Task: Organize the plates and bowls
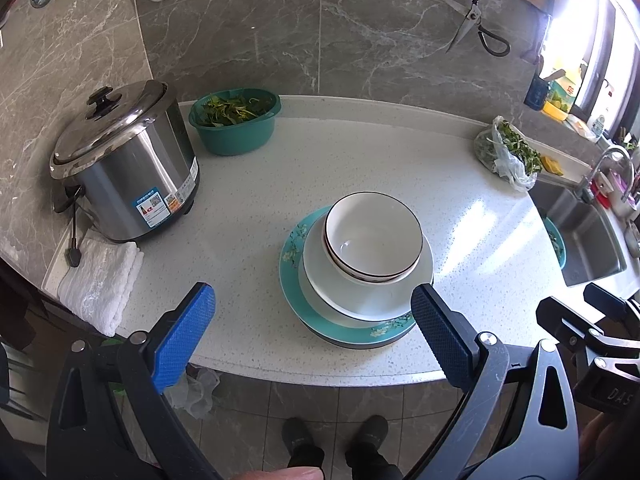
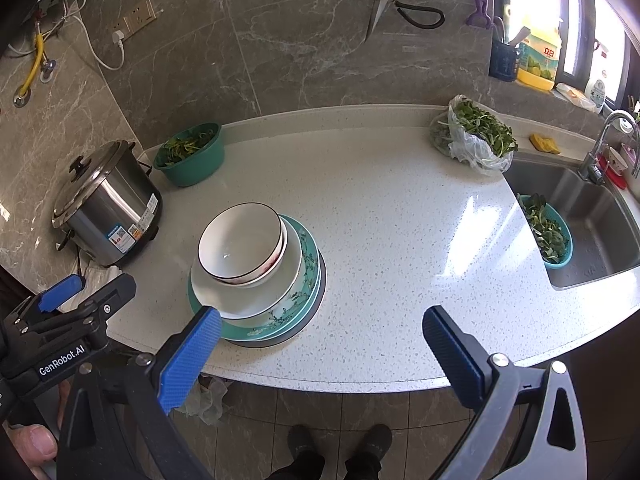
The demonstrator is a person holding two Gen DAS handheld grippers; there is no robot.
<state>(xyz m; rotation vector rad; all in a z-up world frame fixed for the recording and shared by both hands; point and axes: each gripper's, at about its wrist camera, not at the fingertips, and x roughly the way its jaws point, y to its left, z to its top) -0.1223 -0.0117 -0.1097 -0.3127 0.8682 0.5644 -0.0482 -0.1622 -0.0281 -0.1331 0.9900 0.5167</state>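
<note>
One stack of dishes stands near the front edge of the white counter (image 1: 360, 152). At its base lie teal floral plates (image 1: 294, 280) (image 2: 308, 280), with a large white bowl (image 1: 320, 276) (image 2: 288, 280) on them. Nested on top are white bowls with dark rims (image 1: 372, 236) (image 2: 240, 240). My left gripper (image 1: 312, 336) is open, held in front of the stack, its right pad close to the plate's rim. My right gripper (image 2: 322, 348) is open too, and empty, with its left pad just before the stack's front. The left gripper's body (image 2: 72, 316) shows at the left of the right wrist view.
A steel rice cooker (image 1: 128, 168) and a folded white towel (image 1: 100, 284) stand at the left. A green basin of greens (image 1: 234, 120) sits at the back, a plastic bag of greens (image 2: 476, 136) at the back right. The sink (image 2: 580, 220) holds a teal colander. Scissors (image 2: 384, 0) hang on the wall.
</note>
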